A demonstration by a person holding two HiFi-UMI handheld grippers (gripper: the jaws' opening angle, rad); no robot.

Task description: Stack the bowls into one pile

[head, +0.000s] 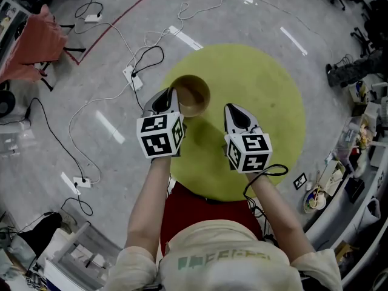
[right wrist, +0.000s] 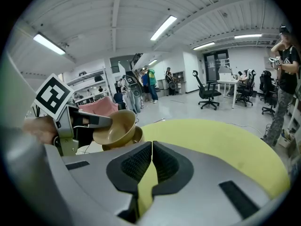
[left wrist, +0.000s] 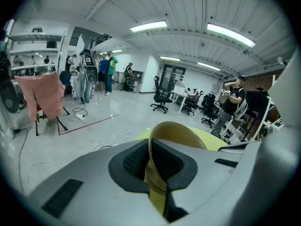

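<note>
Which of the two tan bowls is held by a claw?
The upper, tilted tan bowl: the left claw grips its rim. The other bowl sits below it on the round yellow table.

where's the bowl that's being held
The bowl is at the yellow table's left edge in the head view, rim clamped in the left gripper, tilted over a second bowl.

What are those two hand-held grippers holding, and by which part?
The left gripper holds a tan bowl by its rim, one jaw inside the wall and one outside. The right gripper holds nothing; its jaws are together.
</note>
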